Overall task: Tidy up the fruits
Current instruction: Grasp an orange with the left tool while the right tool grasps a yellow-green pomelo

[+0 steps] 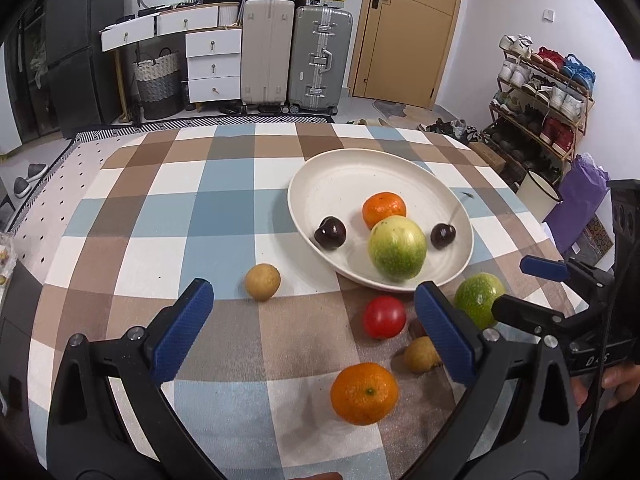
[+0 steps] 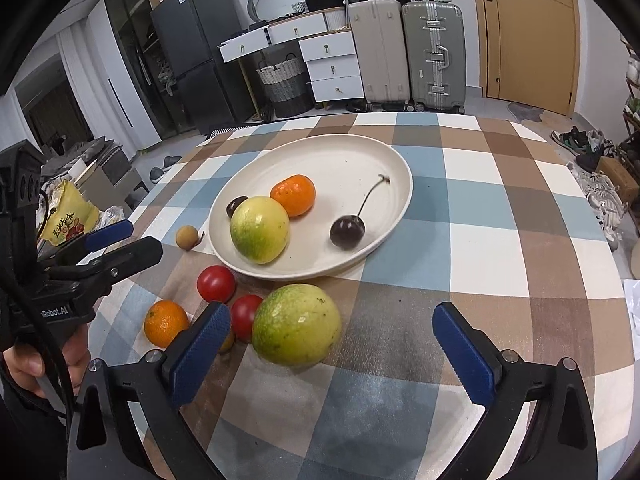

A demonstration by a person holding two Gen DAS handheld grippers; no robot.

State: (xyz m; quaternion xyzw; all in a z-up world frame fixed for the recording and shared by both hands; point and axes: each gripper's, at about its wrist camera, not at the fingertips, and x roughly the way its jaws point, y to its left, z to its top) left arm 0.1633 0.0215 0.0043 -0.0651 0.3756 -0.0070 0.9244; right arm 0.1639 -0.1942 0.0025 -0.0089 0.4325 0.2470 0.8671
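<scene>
- Looking along the left gripper (image 1: 314,314) in the left wrist view: jaws stand wide apart, nothing between the blue pads; checked cloth covers the desk (image 1: 224,208).
- White plate (image 1: 332,188) sits right of centre, holding a tangerine (image 1: 384,209), a green-yellow round fruit (image 1: 397,249) just in front of it, and two dark cherries, one on the left (image 1: 330,232), one on the right (image 1: 443,235).
- Off the plate, on the cloth: a small tan longan (image 1: 263,281) to the left; a red tomato (image 1: 384,317) near the plate's front rim; a second green fruit (image 1: 478,298) beside the right gripper (image 1: 524,284), whose jaws also stand apart; another longan (image 1: 420,356) partly behind the left gripper's pad; a second tangerine (image 1: 364,393) nearest the camera.
- Right wrist view: right gripper (image 2: 332,344) jaws wide apart, empty; the green fruit (image 2: 296,324) lies on the cloth just ahead, between the pads but untouched.
- Two red tomatoes (image 2: 216,283) (image 2: 245,316) and a tangerine (image 2: 165,328) lie left of it; plate (image 2: 360,152) beyond.
- Left gripper (image 2: 116,242) enters at the left edge, held by a hand (image 2: 24,364).
</scene>
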